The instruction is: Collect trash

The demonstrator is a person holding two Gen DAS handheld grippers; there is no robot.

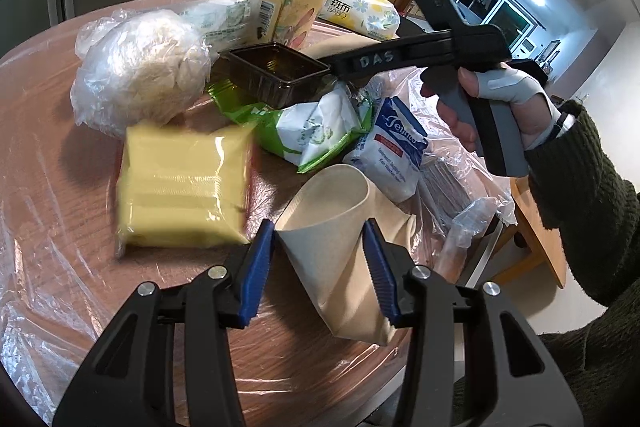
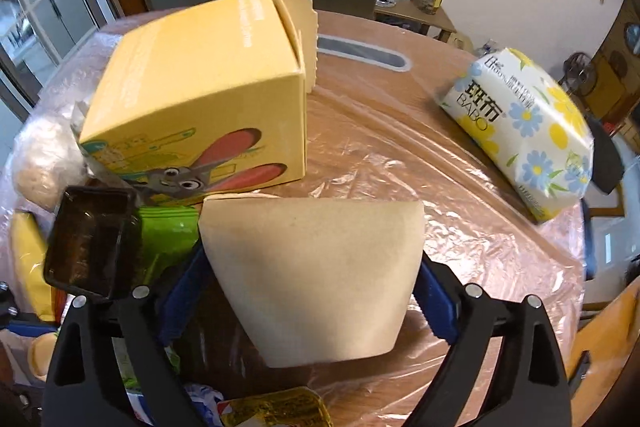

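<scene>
My left gripper [image 1: 318, 271] is shut on a flattened beige paper cup [image 1: 340, 259], its blue pads [image 1: 258, 267] pressing both sides. My right gripper [image 2: 316, 291] is shut on another flattened beige paper cup [image 2: 316, 275], held over the table. In the left wrist view the right gripper's body [image 1: 432, 55] hangs over a dark plastic tray [image 1: 280, 73]. Around it lie a green and white wrapper [image 1: 316, 131], a blue and white packet [image 1: 394, 151], a yellow pack [image 1: 184, 187] and a bagged pale lump [image 1: 140, 67].
A round wooden table [image 2: 400, 155] covered in clear plastic film holds a yellow cartoon box [image 2: 200, 87] and a flowered tissue pack [image 2: 524, 131]. The dark tray [image 2: 92, 239] sits at the left. A fridge and a side table with bottles stand behind.
</scene>
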